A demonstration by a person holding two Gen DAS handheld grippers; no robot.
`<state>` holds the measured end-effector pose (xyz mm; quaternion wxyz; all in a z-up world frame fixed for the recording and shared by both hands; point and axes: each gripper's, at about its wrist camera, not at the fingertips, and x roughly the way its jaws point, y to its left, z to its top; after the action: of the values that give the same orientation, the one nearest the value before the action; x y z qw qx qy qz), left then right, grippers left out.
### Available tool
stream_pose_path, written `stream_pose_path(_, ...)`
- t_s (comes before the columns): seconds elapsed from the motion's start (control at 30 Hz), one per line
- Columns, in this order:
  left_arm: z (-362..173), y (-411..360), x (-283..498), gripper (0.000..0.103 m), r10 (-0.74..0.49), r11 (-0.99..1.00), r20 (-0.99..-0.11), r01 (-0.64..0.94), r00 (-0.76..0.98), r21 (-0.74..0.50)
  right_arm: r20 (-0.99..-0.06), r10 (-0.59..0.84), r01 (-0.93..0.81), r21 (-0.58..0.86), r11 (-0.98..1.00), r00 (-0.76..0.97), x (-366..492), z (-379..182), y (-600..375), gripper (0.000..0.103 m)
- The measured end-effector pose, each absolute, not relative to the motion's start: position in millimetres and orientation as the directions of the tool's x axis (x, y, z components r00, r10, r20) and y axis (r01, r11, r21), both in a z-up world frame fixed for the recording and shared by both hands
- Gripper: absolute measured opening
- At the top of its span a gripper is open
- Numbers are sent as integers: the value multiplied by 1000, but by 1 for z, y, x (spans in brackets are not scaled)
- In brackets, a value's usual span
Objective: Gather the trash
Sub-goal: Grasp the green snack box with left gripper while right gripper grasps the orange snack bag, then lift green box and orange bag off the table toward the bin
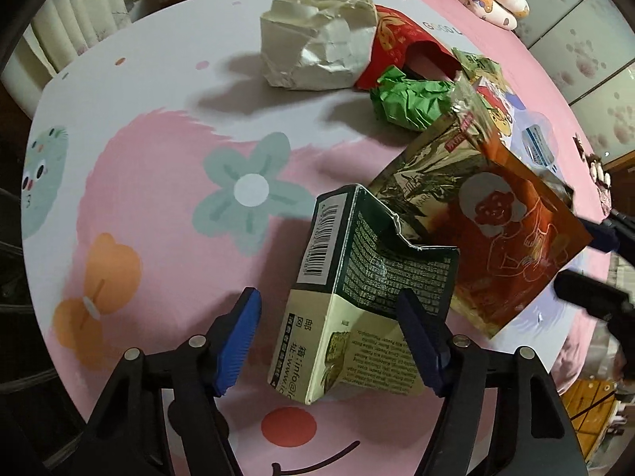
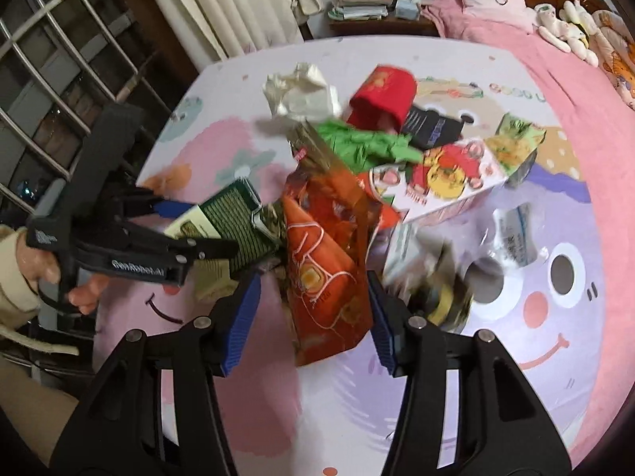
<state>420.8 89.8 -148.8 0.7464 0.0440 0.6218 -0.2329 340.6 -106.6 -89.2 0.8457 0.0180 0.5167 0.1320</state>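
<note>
On a table covered with a pink cartoon cloth lies a scatter of trash. In the left wrist view the left gripper points down at a crushed green and cream carton in the lower middle of the frame. Its blue pads stand on either side of the carton: the right pad lies against the carton's edge, while the left pad is clear of it, so the grasp is not clenched.

In the right wrist view the right gripper straddles an orange snack bag at centre frame. Both pads sit just beside the bag's sides; whether they press on it I cannot tell.

Toward the upper middle of the left view lie a crumpled white paper bag, a red packet and a green paper ball, all close together.
</note>
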Motion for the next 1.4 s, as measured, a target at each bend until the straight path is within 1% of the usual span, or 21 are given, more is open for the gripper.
stream_pose_path(0.07, -150, 90, 421, 67, -304, 885, -946, 400, 113, -236, -878, 243, -192, 177, 965, 413, 341, -98, -106, 46)
stream_pose_path(0.2, -147, 88, 419, 58, -327, 876, -939, 406, 104, -260, -875, 270, -143, 231, 962, 402, 345, -113, -111, 43)
stream_pose_path(0.3, -147, 87, 418, 57, -334, 873, -937, 407, 99, -268, -870, 285, -99, 268, 958, 403, 350, -122, -114, 39)
stream_pose_path(0.4, -147, 90, 418, 56, -349, 872, -933, 395, 86, -290, -866, 296, -56, 300, 952, 403, 353, -129, -118, 29)
stream_pose_path(0.43, -148, 91, 419, 55, -356, 871, -931, 391, 81, -298, -865, 298, -46, 306, 951, 403, 353, -131, -119, 21)
stream_pose_path(0.47, -147, 91, 419, 49, -360, 870, -930, 390, 79, -303, -865, 296, -40, 307, 951, 405, 352, -132, -119, 13)
stream_pose_path(0.5, -147, 92, 419, 42, -363, 868, -929, 389, 76, -307, -867, 292, -35, 304, 952, 404, 351, -133, -118, 11)
stream_pose_path(0.53, -146, 93, 418, 40, -367, 867, -927, 388, 75, -313, -868, 286, -29, 301, 953, 407, 350, -134, -117, 9)
stream_pose_path(0.57, -144, 95, 418, 35, -375, 865, -924, 385, 74, -320, -865, 282, -24, 300, 954, 414, 347, -133, -116, 7)
stream_pose_path(0.6, -142, 96, 416, 30, -385, 863, -920, 384, 75, -330, -864, 279, -20, 299, 954, 418, 346, -133, -115, 7)
stream_pose_path(0.67, -136, 99, 413, 26, -404, 858, -911, 380, 83, -345, -863, 268, -8, 293, 956, 428, 342, -132, -112, 5)
stream_pose_path(0.83, -114, 93, 394, 25, -372, 865, -915, 416, 158, -280, -859, 235, -7, 261, 965, 456, 325, -121, -100, 3)
stream_pose_path(1.0, -79, 88, 361, 25, -338, 875, -904, 442, 262, -199, -855, 192, -20, 209, 978, 481, 300, -101, -90, 3)
stream_pose_path(1.07, -66, 88, 347, 25, -326, 883, -898, 434, 297, -177, -854, 184, -34, 192, 981, 486, 287, -92, -88, 3)
stream_pose_path(1.2, -43, 83, 312, 25, -326, 896, -884, 408, 335, -176, -842, 178, -85, 157, 984, 509, 253, -71, -90, 3)
stream_pose_path(1.4, -23, 62, 235, 25, -279, 932, -866, 335, 415, -140, -804, 219, -161, 156, 975, 553, 188, -49, -112, 3)
